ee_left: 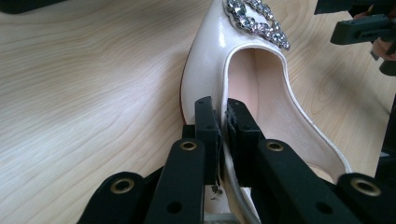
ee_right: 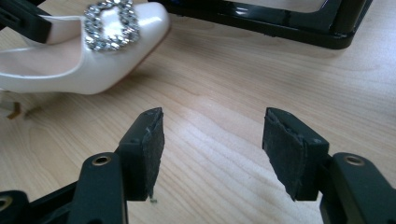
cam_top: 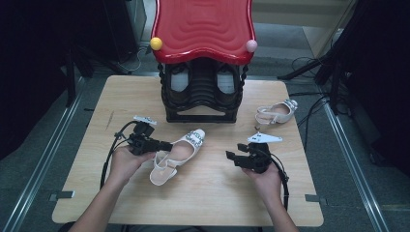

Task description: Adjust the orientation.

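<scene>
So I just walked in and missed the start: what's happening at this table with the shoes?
A person at a wooden table works with a handheld gripper in each hand. The left gripper is shut on the side edge of a white shoe with a jewelled buckle, which lies near the middle of the table. The right gripper is open and empty over bare wood, near the shoe's toe. The matching second shoe lies apart at the right, beside a black rack with a red top.

Recording lab: stand legs, floor cables, lone wooden table.
</scene>
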Motion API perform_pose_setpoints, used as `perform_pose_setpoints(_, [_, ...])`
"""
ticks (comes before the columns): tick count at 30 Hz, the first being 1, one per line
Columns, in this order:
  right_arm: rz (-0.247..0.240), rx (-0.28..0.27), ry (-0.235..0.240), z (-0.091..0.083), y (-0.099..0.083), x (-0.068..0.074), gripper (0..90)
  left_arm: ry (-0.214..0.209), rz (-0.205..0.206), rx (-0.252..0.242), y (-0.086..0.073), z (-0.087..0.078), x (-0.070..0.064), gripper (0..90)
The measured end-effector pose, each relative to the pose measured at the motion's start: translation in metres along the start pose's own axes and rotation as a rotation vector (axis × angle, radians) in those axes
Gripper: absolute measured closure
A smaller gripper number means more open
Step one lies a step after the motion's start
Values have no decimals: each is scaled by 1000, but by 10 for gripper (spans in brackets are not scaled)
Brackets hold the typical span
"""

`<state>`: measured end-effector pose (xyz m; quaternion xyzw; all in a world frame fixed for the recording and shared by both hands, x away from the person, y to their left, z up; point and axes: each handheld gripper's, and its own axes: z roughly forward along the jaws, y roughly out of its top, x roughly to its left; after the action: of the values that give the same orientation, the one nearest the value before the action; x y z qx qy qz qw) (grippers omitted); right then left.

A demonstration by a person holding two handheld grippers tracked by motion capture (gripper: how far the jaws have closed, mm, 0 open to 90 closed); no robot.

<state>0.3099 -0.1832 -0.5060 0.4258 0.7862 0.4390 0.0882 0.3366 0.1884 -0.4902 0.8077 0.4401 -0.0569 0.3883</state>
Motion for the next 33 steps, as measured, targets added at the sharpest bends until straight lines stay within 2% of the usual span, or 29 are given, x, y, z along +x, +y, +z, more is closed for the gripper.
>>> perform_pose_setpoints(2, [5,-7,0,-2,-2,2,406,0,10,7,3,6,-2,852])
perform_pose_setpoints(7, [4,-9,-3,-3,-5,5,417,-18,5,13,7,20,-4,847])
perform_pose_setpoints(11, [6,-7,1,-2,-7,8,419,-11,11,20,11,28,-6,847])
perform_pose_setpoints(14, [5,-5,-2,0,-7,10,419,12,21,31,12,33,-4,847])
perform_pose_setpoints(18, [1,-12,3,4,-6,12,423,-5,7,4,13,30,-1,835])
perform_pose_setpoints(19, [-3,-11,4,5,-6,12,429,9,10,6,13,31,-2,824])
perform_pose_setpoints(21, [-4,-13,12,7,-6,13,442,3,12,13,13,30,-2,796])
perform_pose_setpoints(24, [-7,-15,25,8,-5,13,472,23,37,9,13,25,-7,759])
perform_pose_setpoints(29, [-18,-25,44,7,-6,16,520,32,57,-2,12,10,-15,683])
perform_pose_setpoints(33, [-27,-17,55,11,-5,19,548,19,59,-17,8,-4,-15,682])
